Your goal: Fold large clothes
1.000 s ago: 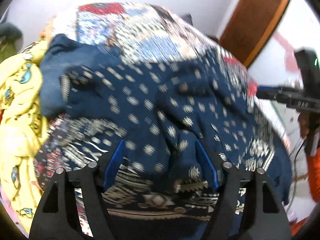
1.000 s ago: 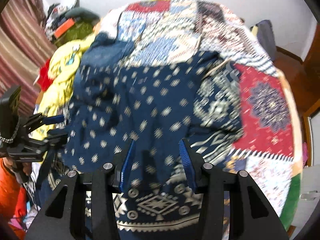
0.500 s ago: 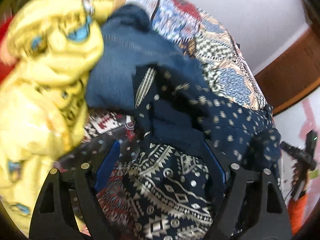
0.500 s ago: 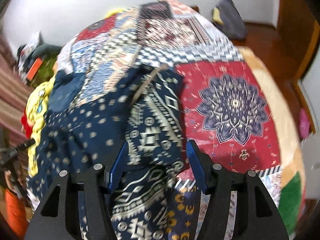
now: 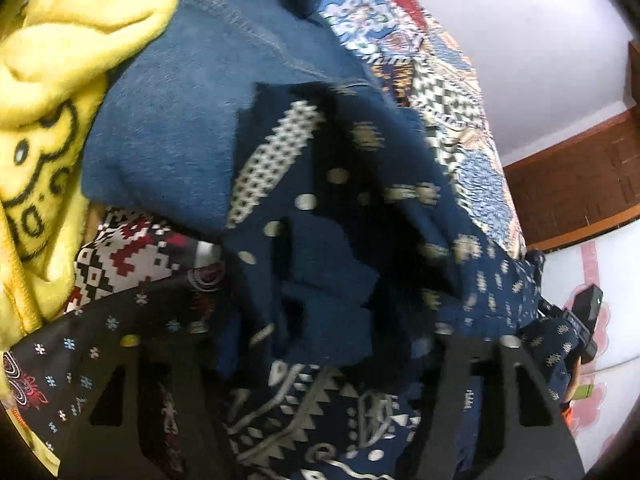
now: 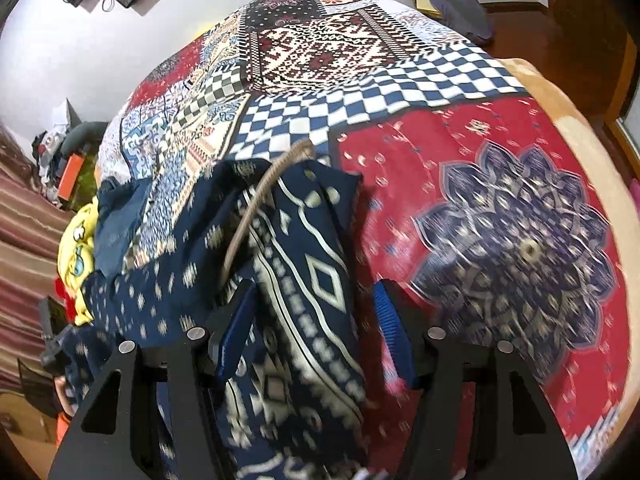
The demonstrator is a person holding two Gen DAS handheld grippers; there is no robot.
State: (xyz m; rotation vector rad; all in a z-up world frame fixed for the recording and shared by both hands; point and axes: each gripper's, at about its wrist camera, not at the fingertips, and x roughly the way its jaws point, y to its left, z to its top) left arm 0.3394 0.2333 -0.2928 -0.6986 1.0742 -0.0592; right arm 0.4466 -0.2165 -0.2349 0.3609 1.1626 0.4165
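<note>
While both tongs straddled the navy white-patterned cotton garment (image 6: 316,280) on the patchwork bed quilt (image 6: 500,152), left tongs (image 5: 320,332) closing on bunched cloth, grip unclear, right tongs (image 6: 316,332) opening, unclenched, a corner grab seemed next.

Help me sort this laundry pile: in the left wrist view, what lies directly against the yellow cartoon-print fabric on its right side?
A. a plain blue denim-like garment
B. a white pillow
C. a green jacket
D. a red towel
A: the plain blue garment lies pressed against the yellow fabric, with the navy patterned garment spread in front of it.
</note>
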